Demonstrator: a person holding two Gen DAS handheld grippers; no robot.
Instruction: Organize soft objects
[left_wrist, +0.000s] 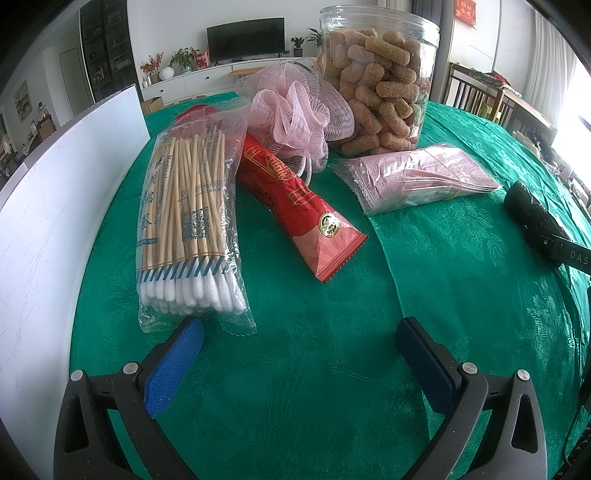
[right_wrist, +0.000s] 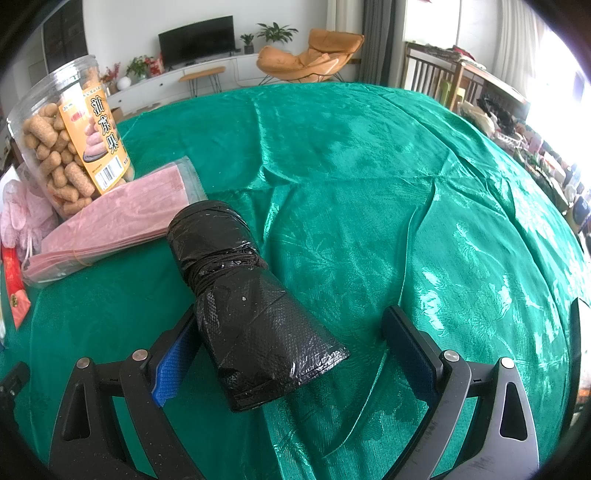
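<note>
1. The roll of black bin bags (right_wrist: 240, 291) lies on the green tablecloth (right_wrist: 369, 184) right in front of the right gripper (right_wrist: 291, 339); its near end sits between the 2 spread fingers, closer to the left blue pad (right_wrist: 173, 363) and seemingly touching or just beside it, while the right pad (right_wrist: 410, 354) stands well apart from the roll
2. The roll's long axis runs away from that gripper and slants to the left, so it lies roughly along the fingers and not across them; a squeeze here would likely catch only the loose, flattened end
3. The right gripper is far nearer to the roll than the left gripper (left_wrist: 299, 345), whose view shows the roll (left_wrist: 532, 218) far off at the right edge
4. The left gripper also stands wide apart and holds nothing; its left pad (left_wrist: 177, 365) is just short of the near end of the cotton swab bag (left_wrist: 192, 218), whose long axis also runs away from the gripper
5. Count on the cloth: 1 roll of black bags, 1 bag of cotton swabs, 1 red packet (left_wrist: 295, 199), 1 pink bath puff (left_wrist: 295, 110), 1 clear jar of snacks (left_wrist: 376, 77), and 1 banded bundle of pink sachets (left_wrist: 417, 177), too many to count singly
6. A white board (left_wrist: 48, 221) stands along the left edge
</note>
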